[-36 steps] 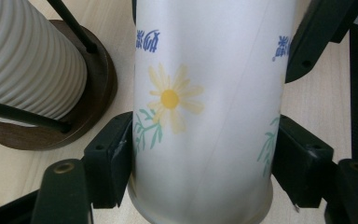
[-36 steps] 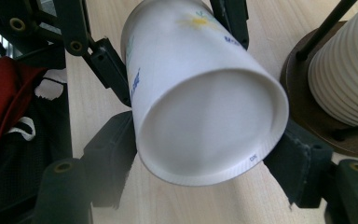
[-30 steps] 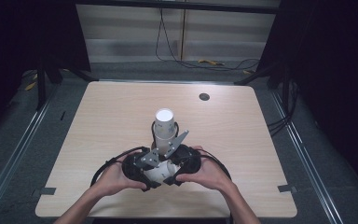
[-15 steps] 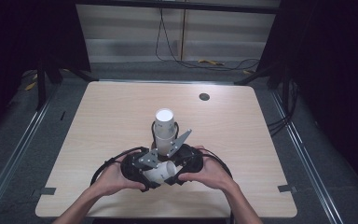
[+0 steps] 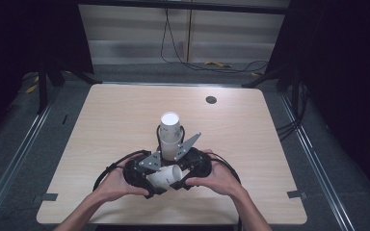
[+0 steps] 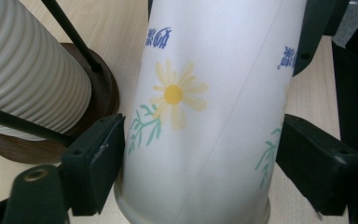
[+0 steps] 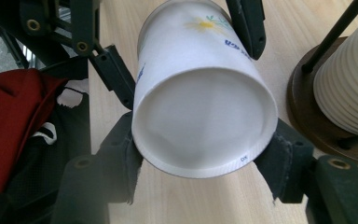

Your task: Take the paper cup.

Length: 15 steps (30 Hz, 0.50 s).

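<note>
- My right gripper (image 7: 204, 163) has its jaws clamped on the rim end of the paper cup (image 7: 204, 107), one pad pressing each side of the open mouth, so it carries the cup.
- My left gripper (image 6: 200, 163) has just been opening: its jaws now stand a little off the cup's (image 6: 209, 116) wall with the cup between them, the left pad close beside it, and no clear squeeze showing.
- I judge this a hand-over from the left claw to the right, which would explain why both meet at one spot.
- From the high view the cup (image 5: 164, 176) lies on its side between my hands near the table's (image 5: 101, 125) near edge, just nearer than the upright stack of cups (image 5: 170, 134) in its holder.
- The stack sits close, I think, so a cup can be drawn or added without a long reach.
- The right gripper view looks into the cup's empty white inside; the left gripper view gives the daisy print and blue lettering on its wall instead.
- The left gripper view also shows the stack's ribbed side (image 6: 28, 74) on a dark wooden base (image 6: 98, 98) with thin black rods.
</note>
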{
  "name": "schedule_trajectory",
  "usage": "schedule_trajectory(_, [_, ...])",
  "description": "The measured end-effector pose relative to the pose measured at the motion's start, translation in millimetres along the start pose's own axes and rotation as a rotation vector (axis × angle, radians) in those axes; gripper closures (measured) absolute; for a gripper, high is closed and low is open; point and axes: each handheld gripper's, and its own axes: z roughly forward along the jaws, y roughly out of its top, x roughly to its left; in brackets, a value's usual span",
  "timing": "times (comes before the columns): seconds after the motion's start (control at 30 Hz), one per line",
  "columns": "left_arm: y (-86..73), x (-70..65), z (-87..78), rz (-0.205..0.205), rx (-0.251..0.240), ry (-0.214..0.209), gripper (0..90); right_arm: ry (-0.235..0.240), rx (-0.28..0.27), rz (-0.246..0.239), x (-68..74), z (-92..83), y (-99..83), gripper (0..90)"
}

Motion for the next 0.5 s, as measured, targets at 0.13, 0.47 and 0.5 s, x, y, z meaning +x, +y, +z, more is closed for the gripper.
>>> schedule_trajectory(0.13, [-0.4,-0.1,-0.9,-0.004,-0.008,0.009,16.0,-0.005,-0.01,0.001,0.1,-1.6,-0.5,38.2])
schedule_trajectory(0.47, [-4.5,2.3,-9.2,-0.039,-0.091,0.016,15.9,-0.023,-0.019,0.003,0.3,-4.5,-1.7,38.2])
schedule_trajectory(0.5, [-4.5,2.3,-9.2,-0.039,-0.091,0.016,15.9,-0.023,-0.02,-0.001,0.0,-5.0,-1.9,38.2])
